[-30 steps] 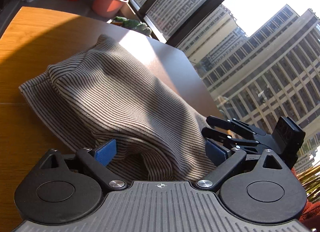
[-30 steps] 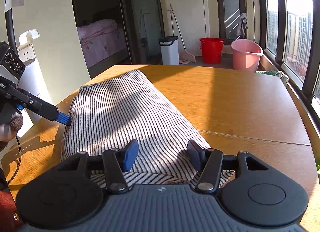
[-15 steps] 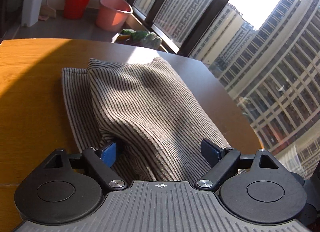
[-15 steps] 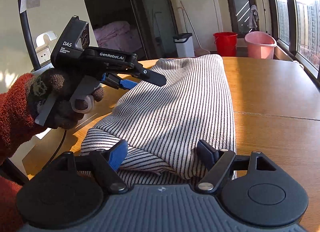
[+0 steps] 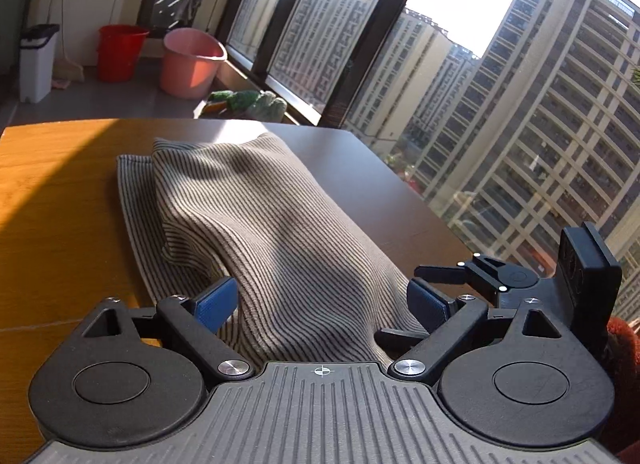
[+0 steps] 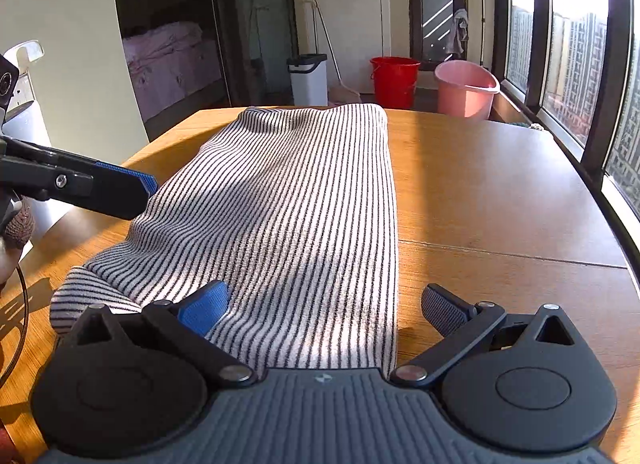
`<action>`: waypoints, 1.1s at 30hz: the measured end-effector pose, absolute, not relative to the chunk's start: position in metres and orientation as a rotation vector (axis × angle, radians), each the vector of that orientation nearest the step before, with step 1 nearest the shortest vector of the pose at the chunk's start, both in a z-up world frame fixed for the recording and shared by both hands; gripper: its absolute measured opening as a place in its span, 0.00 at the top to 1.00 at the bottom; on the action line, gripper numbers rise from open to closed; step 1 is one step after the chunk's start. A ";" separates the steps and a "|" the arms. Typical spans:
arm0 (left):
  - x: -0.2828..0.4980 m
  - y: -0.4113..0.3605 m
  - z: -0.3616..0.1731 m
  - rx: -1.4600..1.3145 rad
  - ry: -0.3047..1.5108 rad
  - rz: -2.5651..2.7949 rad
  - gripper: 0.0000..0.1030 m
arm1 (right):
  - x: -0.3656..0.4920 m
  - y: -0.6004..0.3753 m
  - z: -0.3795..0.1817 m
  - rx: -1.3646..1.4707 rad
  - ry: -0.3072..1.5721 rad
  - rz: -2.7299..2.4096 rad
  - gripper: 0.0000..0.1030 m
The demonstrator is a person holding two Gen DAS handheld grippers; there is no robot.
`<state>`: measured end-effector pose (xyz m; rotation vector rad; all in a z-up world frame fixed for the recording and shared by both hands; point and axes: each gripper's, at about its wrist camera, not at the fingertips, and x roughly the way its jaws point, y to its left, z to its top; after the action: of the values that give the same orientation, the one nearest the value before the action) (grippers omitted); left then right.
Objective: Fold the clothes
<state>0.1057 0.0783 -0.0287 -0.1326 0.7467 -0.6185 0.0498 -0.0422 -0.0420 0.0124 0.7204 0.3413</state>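
- The striped garment's (image 6: pixel 280 224) near end is hidden behind the right gripper (image 6: pixel 324 306).
- One garment on the worktop (image 6: pixel 500 192).
- Left gripper (image 5: pixel 320 300) and right: jaws spread, released.

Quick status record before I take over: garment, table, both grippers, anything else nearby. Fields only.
garment: striped garment, folded into a long band lying on the table, a lower layer sticking out at its near left corner
table: wooden table, part sunlit
left gripper: open, fingers either side of raised cloth at the garment's near end
right gripper: open, low over the garment's near edge, right finger beyond the cloth's edge, over bare wood
floor beyond table: red bucket, pink bucket, white bin
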 end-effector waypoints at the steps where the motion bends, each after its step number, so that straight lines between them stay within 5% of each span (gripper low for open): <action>1: 0.105 0.074 -0.033 -0.111 0.749 -0.619 0.07 | 0.049 -0.046 -0.043 0.039 0.726 0.336 0.00; 7: 0.106 0.067 -0.056 0.016 0.745 -0.530 0.05 | 0.030 -0.048 -0.045 0.073 0.697 0.301 0.00; 20: 0.108 0.126 -0.039 -0.371 0.812 -0.593 0.06 | 0.042 -0.028 -0.034 -0.120 0.656 0.249 0.00; 27: 0.111 0.132 -0.039 -0.462 0.812 -0.578 0.06 | 0.052 -0.047 -0.047 0.045 0.701 0.294 0.00; 33: 0.110 0.154 -0.045 -0.725 0.787 -0.595 0.25 | 0.052 -0.052 -0.049 0.081 0.702 0.306 0.00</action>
<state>0.1103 0.1535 -0.0450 -0.7255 0.7869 -0.5953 0.0522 -0.0517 -0.0485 0.0809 0.7017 0.3061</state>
